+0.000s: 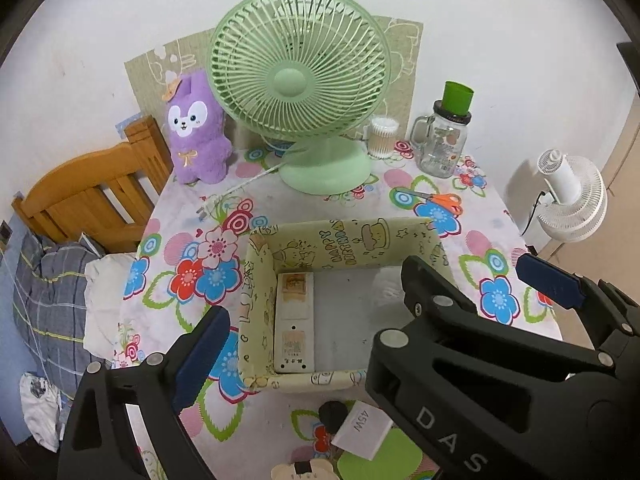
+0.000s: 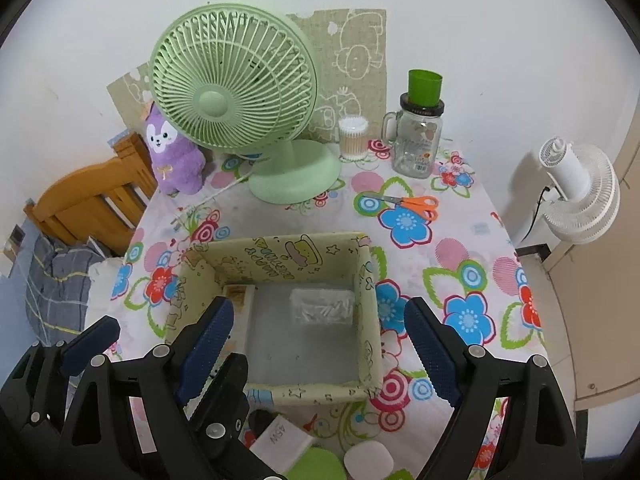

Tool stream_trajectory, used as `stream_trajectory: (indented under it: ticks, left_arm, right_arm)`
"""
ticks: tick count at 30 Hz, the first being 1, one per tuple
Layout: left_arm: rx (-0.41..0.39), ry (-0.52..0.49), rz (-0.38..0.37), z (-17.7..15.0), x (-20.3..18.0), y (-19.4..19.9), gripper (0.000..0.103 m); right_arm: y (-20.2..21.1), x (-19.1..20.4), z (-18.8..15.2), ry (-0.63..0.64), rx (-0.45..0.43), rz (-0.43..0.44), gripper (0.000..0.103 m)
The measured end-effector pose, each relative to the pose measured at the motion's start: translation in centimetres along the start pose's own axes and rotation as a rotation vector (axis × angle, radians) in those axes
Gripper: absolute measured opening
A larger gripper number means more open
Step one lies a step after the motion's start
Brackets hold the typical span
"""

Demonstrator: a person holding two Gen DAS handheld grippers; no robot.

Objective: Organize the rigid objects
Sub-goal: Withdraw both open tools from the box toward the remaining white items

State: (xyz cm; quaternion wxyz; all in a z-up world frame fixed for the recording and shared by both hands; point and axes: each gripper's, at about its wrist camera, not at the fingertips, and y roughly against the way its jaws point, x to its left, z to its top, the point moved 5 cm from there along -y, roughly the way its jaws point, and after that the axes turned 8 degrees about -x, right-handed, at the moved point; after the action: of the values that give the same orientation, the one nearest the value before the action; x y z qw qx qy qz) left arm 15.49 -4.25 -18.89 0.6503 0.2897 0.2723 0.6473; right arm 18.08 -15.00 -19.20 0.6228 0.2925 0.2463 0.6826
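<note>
The white charger block [image 2: 282, 438] marked 45W lies on the table [image 2: 460, 240] just in front of the paper-covered box [image 2: 366, 320], below and between the wide-open, empty left gripper [image 1: 304, 312] and right gripper [image 2: 320, 354], seemingly nearer the left.

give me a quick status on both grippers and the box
Left gripper and right gripper open, empty, above the box. Power strip and clear packet inside. 45W charger outside. Nothing blocking.
</note>
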Motion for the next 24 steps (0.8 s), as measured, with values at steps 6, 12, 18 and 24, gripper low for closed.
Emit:
stream_trajectory:
  ticks: [6, 12, 18, 24]
  left_arm:
    - [-0.024, -0.007, 0.002, -0.1, -0.4, 1.7, 0.098]
    - [-0.045, -0.013, 0.003, -0.2, -0.7, 3.6, 0.099]
    - [-0.062, -0.022, 0.007, -0.4, -0.9, 5.3, 0.099]
    - [-0.081, -0.035, 0.015, -0.7, -0.7, 6.9, 0.1]
  right_arm:
    - [2.0, -0.2, 0.0, 0.0, -0.022, -0.001, 0.089]
    - [4.0, -0.2, -0.1, 0.01, -0.041, 0.001, 0.089]
    - [5.7, -0.1, -0.4, 0.018, -0.056, 0.006, 0.089]
    - [7.3, 0.2, -0.5, 0.038, -0.074, 0.012, 0.089]
